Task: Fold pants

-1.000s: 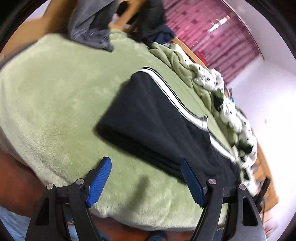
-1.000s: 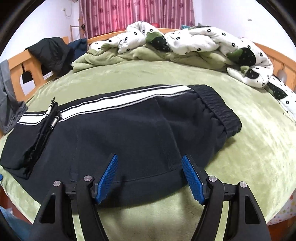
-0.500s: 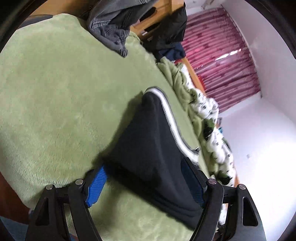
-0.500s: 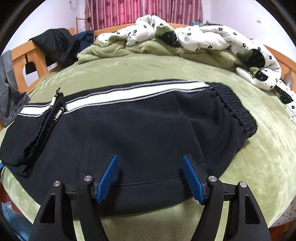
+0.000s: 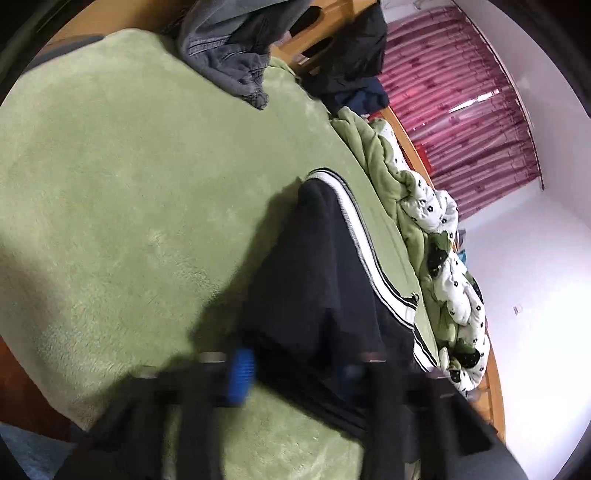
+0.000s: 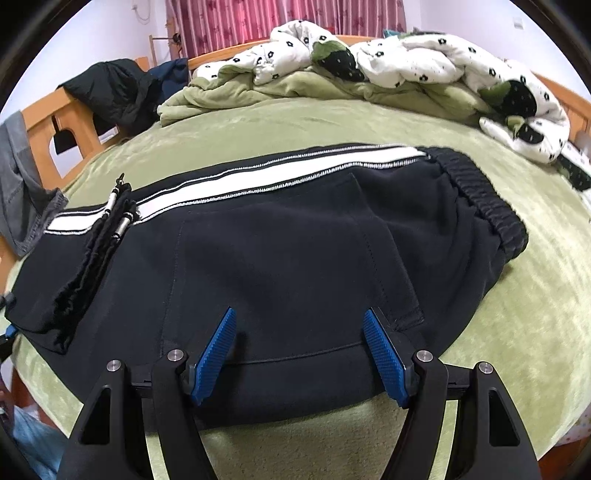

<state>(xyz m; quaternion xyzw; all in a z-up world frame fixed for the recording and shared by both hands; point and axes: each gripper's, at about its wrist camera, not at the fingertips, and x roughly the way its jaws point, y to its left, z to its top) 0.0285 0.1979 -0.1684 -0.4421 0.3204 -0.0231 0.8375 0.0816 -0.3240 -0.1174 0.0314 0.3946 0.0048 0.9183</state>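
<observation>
Left hand-held gripper (image 5: 295, 373) first: its jaws have just been closing, and I see it blurred at the near, left end of the black pants (image 6: 295, 258), with dark fabric bunched between the blue pads (image 5: 242, 374) (the blur keeps me from saying how firmly they press, but the cloth is plainly pinched there). From that view the pants stretch away from me across the green blanket (image 5: 129, 184) on the bed, the white side stripe (image 5: 360, 236) running along their far edge. Further left on the bed a grey denim garment (image 5: 236, 66) hangs over the wooden bed frame (image 6: 70, 114), with a dark jacket (image 6: 118, 92) beside it. My right hand-held gripper (image 6: 300, 350) stands wide over the near hem of the pants, its pads apart with nothing clamped between them. Toward the right, the ribbed waistband (image 6: 487, 199) lies flat on the blanket, and a rumpled white quilt with black flowers (image 6: 424, 62) is heaped along the far side before pink curtains (image 6: 277, 18).
</observation>
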